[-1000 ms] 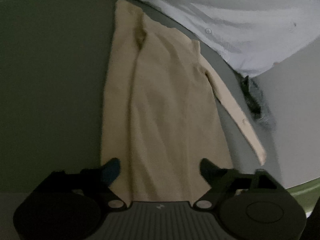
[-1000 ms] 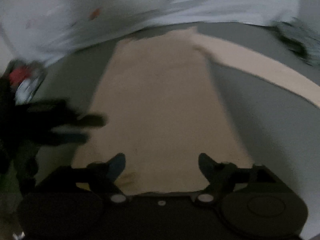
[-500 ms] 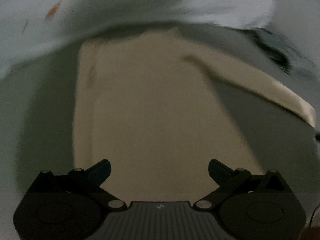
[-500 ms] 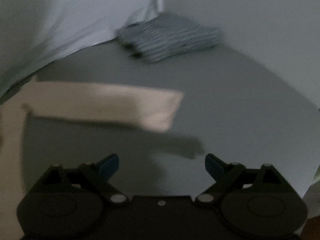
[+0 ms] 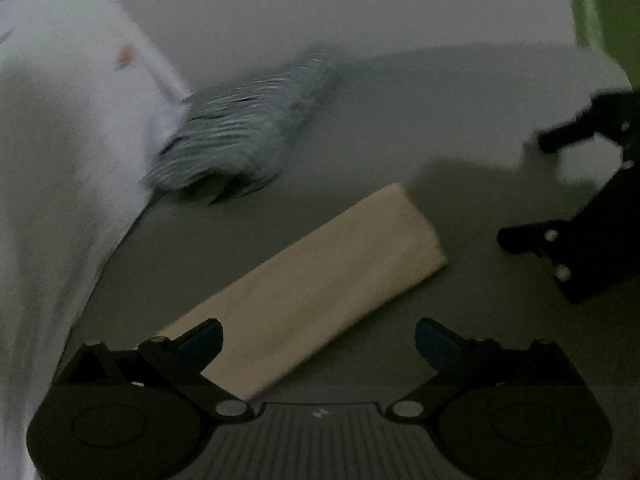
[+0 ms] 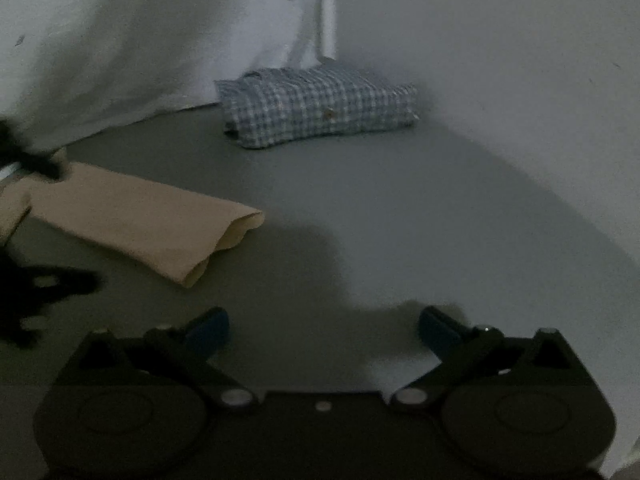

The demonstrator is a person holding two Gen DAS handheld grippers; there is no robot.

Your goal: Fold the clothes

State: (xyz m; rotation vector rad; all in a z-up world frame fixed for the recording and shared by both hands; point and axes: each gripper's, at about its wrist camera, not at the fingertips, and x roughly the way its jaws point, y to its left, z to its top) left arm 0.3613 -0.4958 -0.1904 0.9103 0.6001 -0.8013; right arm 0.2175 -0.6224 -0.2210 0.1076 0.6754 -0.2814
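Behind both spread, empty claws, left (image 5: 318, 336) and right (image 6: 323, 326), the beige sleeve's (image 5: 320, 280) garment is cut off.

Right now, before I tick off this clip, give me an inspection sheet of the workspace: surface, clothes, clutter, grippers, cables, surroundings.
Surface: grey bed sheet, dim light, gripper shadows across it.
Job's things: beige top lies flat, its sleeve stretched out with the cuff end free; checked shirt sits folded at the back.
Clutter: white cloth with small prints hangs behind the folded shirt.
Grippers: left gripper open, over the sleeve, holding nothing; right gripper open, over bare sheet just past the cuff, holding nothing.
Cables: nothing seen.
Surroundings: pale wall behind; green edge at the far corner in the left view, too unclear to name.
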